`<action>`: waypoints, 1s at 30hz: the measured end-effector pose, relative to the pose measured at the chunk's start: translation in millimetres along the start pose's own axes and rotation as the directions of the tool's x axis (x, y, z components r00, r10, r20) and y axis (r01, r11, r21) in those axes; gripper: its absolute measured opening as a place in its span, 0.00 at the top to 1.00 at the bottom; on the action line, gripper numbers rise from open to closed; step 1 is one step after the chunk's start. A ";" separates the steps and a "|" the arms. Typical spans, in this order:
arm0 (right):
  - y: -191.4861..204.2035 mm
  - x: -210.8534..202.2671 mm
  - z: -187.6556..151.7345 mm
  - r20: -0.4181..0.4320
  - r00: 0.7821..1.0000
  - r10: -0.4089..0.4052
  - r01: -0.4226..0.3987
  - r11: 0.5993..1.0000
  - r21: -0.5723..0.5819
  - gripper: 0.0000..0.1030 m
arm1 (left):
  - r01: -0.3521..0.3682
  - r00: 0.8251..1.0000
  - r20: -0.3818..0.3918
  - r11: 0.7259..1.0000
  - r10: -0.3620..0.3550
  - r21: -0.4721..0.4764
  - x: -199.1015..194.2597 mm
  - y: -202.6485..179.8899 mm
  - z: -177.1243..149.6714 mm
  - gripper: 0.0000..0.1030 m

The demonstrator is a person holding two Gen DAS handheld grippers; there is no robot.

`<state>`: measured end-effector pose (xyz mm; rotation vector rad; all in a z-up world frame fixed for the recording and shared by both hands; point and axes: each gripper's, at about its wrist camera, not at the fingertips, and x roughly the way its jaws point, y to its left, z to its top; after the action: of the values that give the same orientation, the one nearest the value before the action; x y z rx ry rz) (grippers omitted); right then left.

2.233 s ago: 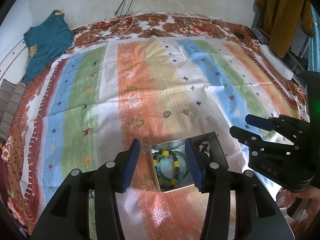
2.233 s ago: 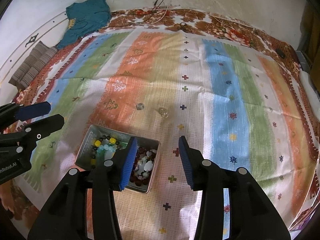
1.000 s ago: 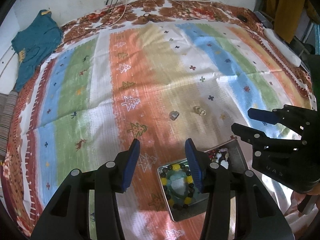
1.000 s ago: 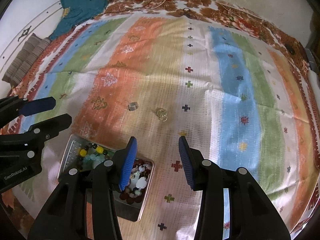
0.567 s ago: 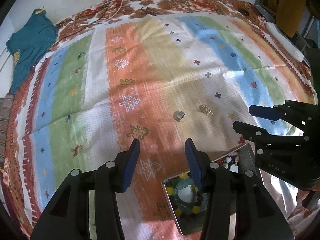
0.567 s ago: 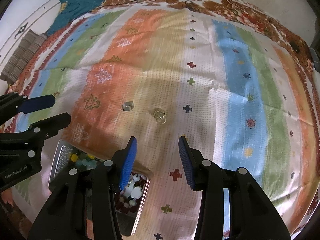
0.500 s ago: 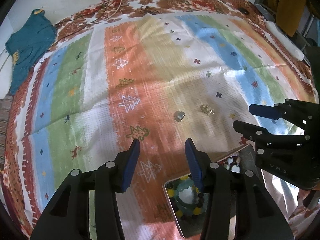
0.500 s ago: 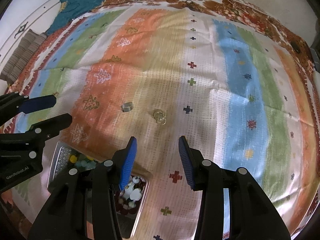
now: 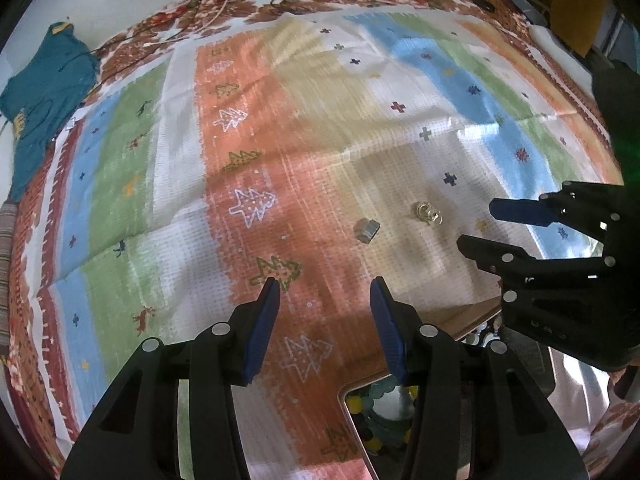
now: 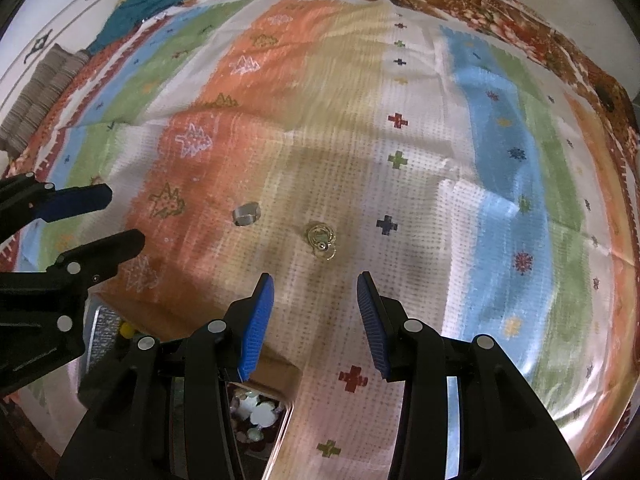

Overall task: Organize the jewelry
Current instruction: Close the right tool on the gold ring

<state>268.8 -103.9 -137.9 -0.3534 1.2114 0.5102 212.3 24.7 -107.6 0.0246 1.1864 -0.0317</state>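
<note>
A silver ring (image 9: 366, 231) (image 10: 246, 213) and a small gold piece of jewelry (image 9: 427, 213) (image 10: 322, 239) lie apart on the striped cloth. A metal tin (image 9: 362, 432) (image 10: 98, 326) with bead bracelets and stones sits below both grippers, mostly hidden by them. My left gripper (image 9: 324, 304) is open and empty, short of the ring. My right gripper (image 10: 311, 304) is open and empty, just short of the gold piece. Each gripper also shows in the other's view, the right one (image 9: 496, 228) and the left one (image 10: 116, 216).
A striped cloth (image 9: 280, 120) covers a floral bedspread. A teal garment (image 9: 40, 92) lies at the far left, cables (image 9: 216, 8) at the far edge. A folded striped fabric (image 10: 40, 84) lies at the left.
Both grippers have moved forward from over the tin toward the ring and the gold piece. The tin has slid down out of most of both views. Both stay open.
</note>
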 end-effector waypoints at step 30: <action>-7.2 50.8 24.3 -0.071 0.997 0.025 -0.026 1.000 -0.015 0.80 | 0.088 0.994 -0.077 0.987 -0.079 0.133 46.5 -3.9 14.3 0.54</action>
<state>305.3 -88.0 -178.3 -0.3724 1.2824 0.5334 242.8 19.8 -145.3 0.0967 1.2545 -0.1870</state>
